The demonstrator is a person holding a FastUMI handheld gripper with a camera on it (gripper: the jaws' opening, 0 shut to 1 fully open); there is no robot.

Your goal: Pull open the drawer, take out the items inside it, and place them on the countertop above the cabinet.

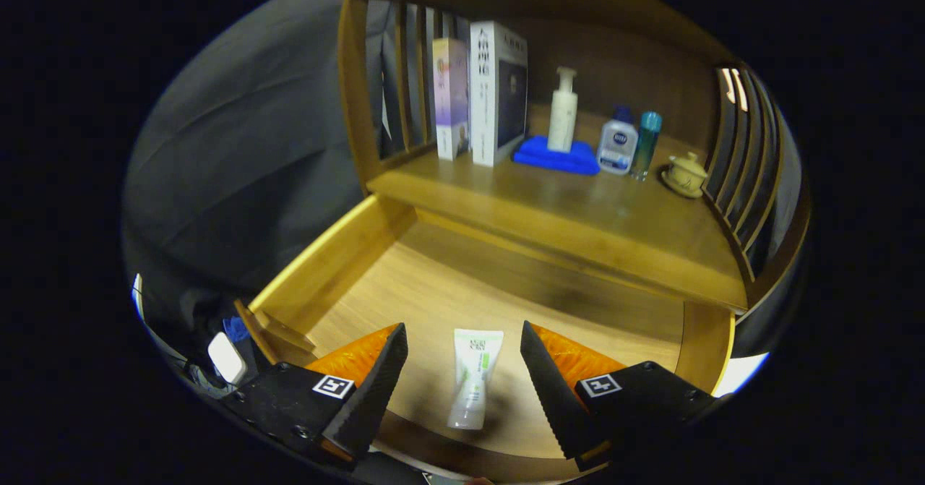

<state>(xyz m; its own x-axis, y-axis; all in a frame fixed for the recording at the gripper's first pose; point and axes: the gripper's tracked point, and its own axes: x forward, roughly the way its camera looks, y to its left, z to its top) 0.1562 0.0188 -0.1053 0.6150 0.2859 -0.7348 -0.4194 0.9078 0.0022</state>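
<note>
The wooden drawer (340, 261) is pulled open below the countertop (578, 217). A white tube with green print (473, 376) lies flat on the drawer floor, its cap end toward me. My gripper (462, 337) hovers above it, open, with the tube in the gap between the two black fingers (379, 384); neither finger touches it.
On the countertop stand two books (480, 95), a white pump bottle (563, 113) on a blue folded cloth (556, 158), a blue-capped bottle (618, 145), a teal bottle (647, 145) and a small lidded cup (685, 174). Slatted wooden side walls (744, 152) flank the shelf.
</note>
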